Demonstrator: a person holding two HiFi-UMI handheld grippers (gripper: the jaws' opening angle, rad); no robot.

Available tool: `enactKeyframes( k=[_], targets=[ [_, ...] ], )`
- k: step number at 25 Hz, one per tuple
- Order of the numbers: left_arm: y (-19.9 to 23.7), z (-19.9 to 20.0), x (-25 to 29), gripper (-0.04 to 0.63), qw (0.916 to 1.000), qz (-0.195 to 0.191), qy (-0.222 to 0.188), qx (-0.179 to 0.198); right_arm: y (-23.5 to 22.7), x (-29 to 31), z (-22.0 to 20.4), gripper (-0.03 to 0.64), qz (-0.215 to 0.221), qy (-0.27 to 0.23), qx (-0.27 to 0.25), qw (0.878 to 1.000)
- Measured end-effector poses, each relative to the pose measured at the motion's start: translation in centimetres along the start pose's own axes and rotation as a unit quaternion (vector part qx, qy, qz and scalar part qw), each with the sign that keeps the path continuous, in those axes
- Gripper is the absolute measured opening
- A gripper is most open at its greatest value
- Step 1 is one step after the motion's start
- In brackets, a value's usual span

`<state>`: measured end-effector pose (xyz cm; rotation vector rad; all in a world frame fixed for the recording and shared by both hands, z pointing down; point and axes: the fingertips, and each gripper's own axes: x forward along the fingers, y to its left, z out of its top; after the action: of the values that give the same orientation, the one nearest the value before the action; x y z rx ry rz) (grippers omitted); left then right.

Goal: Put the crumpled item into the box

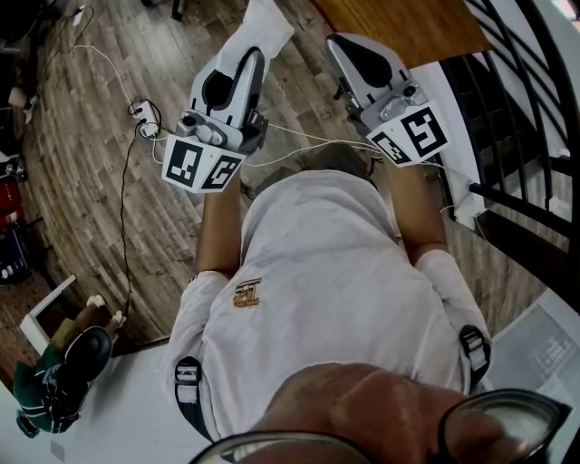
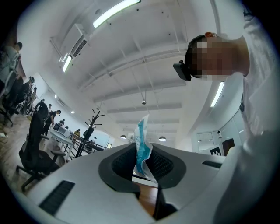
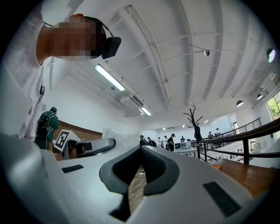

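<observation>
My left gripper (image 1: pixel 256 47) points away from my chest and is shut on the crumpled item (image 1: pixel 265 22), a white wrapper that sticks out past its tips. In the left gripper view the same item (image 2: pixel 143 146) shows blue and white, and the two black pads of the left gripper (image 2: pixel 142 162) pinch it upright. My right gripper (image 1: pixel 349 43) is held level beside it at the right. In its own view the right gripper (image 3: pixel 140 168) is shut, with nothing between its pads. No box shows in any view.
Below me lies a wooden floor with a power strip (image 1: pixel 140 113) and white cables. A black railing (image 1: pixel 526 136) runs at the right. A brown wooden surface (image 1: pixel 399 27) lies ahead. A white table (image 1: pixel 109 408) bears a green toy (image 1: pixel 50 385). An office chair (image 2: pixel 37 148) stands at the left.
</observation>
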<state>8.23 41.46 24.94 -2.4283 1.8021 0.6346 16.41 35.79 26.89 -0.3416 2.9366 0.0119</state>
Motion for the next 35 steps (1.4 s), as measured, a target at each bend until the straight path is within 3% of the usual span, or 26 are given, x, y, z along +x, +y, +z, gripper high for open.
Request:
enactKeyframes(
  k=[17,26,35],
  targets=[
    [6.9,-0.2,0.9,0.075,0.9999,-0.005,-0.004,-0.013,-1.6,6.3,-2.6,0.032,-0.005,0.015,-0.01,1.0],
    [12.9,-2.6,7.8,0.075,0.9998,-0.009,0.01,-0.017,-10.2,11.2,-4.7,0.032,-0.017,0.019,-0.012,1.0],
    [22.0,-5.3,19.7,0.074,0.9985,-0.022,0.043,-0.025,-22.8,19.5,-6.1,0.032,-0.03,0.031,-0.019,0.999]
  ],
)
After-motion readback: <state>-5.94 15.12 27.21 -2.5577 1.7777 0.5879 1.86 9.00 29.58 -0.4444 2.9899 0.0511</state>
